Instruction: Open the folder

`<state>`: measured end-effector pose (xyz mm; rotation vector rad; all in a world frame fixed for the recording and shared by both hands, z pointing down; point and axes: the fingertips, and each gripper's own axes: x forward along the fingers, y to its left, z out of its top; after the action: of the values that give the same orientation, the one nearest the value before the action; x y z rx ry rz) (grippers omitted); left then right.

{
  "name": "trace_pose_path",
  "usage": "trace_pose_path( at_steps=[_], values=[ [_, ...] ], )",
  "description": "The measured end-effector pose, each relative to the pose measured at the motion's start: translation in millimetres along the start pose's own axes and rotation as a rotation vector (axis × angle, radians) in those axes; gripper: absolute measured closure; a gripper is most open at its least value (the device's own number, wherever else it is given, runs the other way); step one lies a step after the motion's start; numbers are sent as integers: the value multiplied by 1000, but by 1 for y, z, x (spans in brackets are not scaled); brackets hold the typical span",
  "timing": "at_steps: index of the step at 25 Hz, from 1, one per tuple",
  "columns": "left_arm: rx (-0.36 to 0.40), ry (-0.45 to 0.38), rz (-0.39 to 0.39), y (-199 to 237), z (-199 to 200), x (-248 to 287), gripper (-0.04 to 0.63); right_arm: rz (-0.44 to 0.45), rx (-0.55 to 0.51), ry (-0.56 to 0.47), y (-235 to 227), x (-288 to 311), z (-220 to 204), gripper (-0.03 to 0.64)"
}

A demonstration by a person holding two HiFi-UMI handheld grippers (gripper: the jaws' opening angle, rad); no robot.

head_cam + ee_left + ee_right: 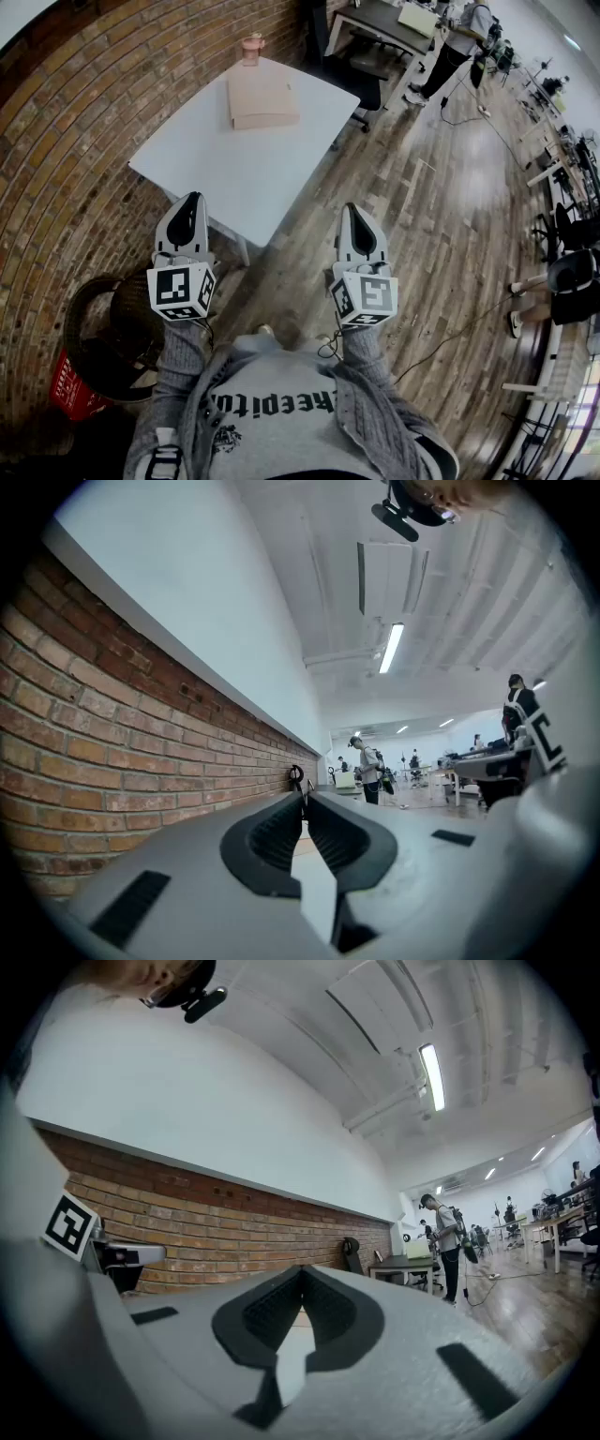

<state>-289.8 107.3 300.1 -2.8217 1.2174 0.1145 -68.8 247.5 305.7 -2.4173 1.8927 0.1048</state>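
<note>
A closed beige folder [262, 97] lies flat at the far side of the white table [234, 169]. Both grippers are held close to my body, short of the table's near corner and well away from the folder. My left gripper [194, 200] points level toward the table with its jaws together and nothing between them; its own view shows the tips [302, 797] meeting. My right gripper [352, 209] is likewise shut and empty, its tips [301, 1269] touching. The folder shows in neither gripper view.
A pink cup [251, 48] stands just behind the folder. A black office chair [361, 82] and a dark desk [380, 21] are beyond the table, with a person [464, 37] standing there. A brick wall runs on the left; a black bin [98, 323] and red basket [67, 389] sit near my feet.
</note>
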Motion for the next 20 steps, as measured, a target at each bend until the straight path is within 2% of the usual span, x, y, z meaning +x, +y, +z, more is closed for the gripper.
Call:
trace_pose_path(
  at_steps=[20],
  values=[
    [-16, -15, -8, 3, 1, 14, 575, 2, 12, -17, -2, 10, -1, 612]
  ],
)
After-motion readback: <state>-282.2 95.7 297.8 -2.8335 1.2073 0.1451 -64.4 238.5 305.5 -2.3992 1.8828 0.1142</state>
